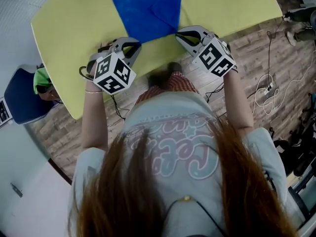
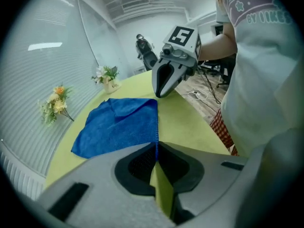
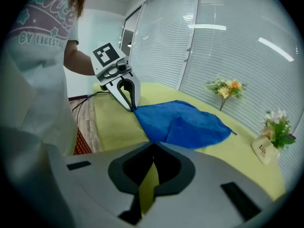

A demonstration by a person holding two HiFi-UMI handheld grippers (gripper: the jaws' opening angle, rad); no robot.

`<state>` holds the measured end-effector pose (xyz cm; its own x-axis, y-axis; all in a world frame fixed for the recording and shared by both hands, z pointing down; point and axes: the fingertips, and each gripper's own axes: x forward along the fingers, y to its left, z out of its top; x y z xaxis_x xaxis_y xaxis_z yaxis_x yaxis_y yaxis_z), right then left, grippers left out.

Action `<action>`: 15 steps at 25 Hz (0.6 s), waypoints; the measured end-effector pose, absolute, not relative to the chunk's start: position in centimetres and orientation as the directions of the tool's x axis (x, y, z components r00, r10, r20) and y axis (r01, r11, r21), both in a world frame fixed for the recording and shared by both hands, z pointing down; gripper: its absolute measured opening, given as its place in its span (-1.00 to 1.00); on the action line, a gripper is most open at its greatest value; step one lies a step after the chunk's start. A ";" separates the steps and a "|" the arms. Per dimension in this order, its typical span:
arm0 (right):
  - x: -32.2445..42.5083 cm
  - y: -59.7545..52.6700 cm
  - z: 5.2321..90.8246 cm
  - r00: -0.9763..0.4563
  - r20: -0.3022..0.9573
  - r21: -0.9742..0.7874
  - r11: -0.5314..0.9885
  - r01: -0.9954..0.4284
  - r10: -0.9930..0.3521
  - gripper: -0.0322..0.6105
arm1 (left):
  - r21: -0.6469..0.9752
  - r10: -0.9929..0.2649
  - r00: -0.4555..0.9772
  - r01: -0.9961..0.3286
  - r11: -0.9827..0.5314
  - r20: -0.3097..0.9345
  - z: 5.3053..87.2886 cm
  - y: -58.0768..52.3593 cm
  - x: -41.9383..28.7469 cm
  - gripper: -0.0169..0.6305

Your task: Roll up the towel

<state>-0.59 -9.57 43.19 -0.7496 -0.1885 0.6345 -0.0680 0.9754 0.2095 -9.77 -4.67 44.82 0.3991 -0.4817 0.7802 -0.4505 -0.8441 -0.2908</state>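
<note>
Yellow table (image 1: 69, 28), blue towel (image 1: 148, 9) lying at its near edge. It's soft, light and floppy, so we'd grab the corners. Left gripper (image 2: 156, 144) is clamped on one near corner, right gripper (image 3: 152, 144) closed on the other (looks pinched too). Only the gripper views show the flowers (image 3: 225, 89).

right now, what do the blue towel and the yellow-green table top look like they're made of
The towel looks like soft microfibre or terry cloth: matte, fuzzy nap, stitched edge, limp folds. The table top looks smooth and matte, with no grain or glare; painted board, laminate or a mat, I can't tell which.
</note>
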 end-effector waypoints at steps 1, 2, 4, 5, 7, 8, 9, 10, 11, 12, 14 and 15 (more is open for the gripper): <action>-0.5 -9.1 43.3 -0.749 0.637 0.208 0.976 -0.062 -0.184 -0.88 | -0.286 -0.484 0.406 -0.458 -0.842 0.775 44.7 -4.4 -9.9 -0.87; -0.5 -8.5 43.3 -0.752 0.635 0.206 0.977 -0.055 -0.176 -0.88 | -0.288 -0.491 0.410 -0.463 -0.838 0.769 44.7 -4.1 -10.0 -0.87; -0.6 -7.6 43.3 -0.768 0.617 0.209 0.977 -0.051 -0.172 -0.88 | -0.305 -0.511 0.416 -0.467 -0.830 0.752 44.5 -3.9 -10.2 -0.87; -0.7 -7.4 43.3 -0.775 0.604 0.217 0.974 -0.062 -0.184 -0.87 | -0.312 -0.518 0.420 -0.468 -0.827 0.745 44.4 -3.8 -10.2 -0.87; -0.9 -7.8 43.3 -0.773 0.591 0.254 0.963 -0.094 -0.231 -0.59 | -0.318 -0.524 0.424 -0.466 -0.826 0.739 44.3 -3.8 -10.1 -0.87; -1.0 -8.2 43.4 -0.759 0.597 0.286 0.953 -0.100 -0.259 -0.49 | -0.321 -0.524 0.424 -0.462 -0.827 0.739 44.2 -3.9 -10.1 -0.87; -1.0 -8.7 43.6 -0.741 0.611 0.322 0.942 -0.091 -0.280 -0.48 | -0.325 -0.524 0.424 -0.458 -0.827 0.738 44.1 -4.0 -9.9 -0.87; -1.1 -9.2 43.7 -0.725 0.625 0.349 0.934 -0.073 -0.290 -0.48 | -0.327 -0.524 0.424 -0.455 -0.828 0.738 44.0 -4.0 -9.8 -0.87; -1.1 -9.5 43.8 -0.716 0.636 0.359 0.932 -0.055 -0.288 -0.49 | -0.328 -0.524 0.426 -0.452 -0.829 0.738 43.9 -4.1 -9.6 -0.87; -1.1 -9.8 43.8 -0.711 0.645 0.356 0.934 -0.045 -0.280 -0.50 | -0.326 -0.522 0.429 -0.452 -0.830 0.737 43.8 -4.1 -9.4 -0.87; -1.0 -10.5 43.7 -0.702 0.658 0.348 0.937 -0.039 -0.273 -0.54 | -0.320 -0.521 0.434 -0.455 -0.831 0.735 43.7 -4.2 -9.2 -0.87; -0.9 -10.8 43.7 -0.694 0.666 0.352 0.936 -0.032 -0.274 -0.55 | -0.319 -0.523 0.436 -0.458 -0.830 0.733 43.6 -4.3 -9.2 -0.87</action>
<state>-0.93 -10.78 43.73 -0.6942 -0.2742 0.6656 -0.0324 0.9356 0.3516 -9.24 -4.27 43.58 0.4357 -0.5226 0.7328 -0.4582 -0.8296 -0.3192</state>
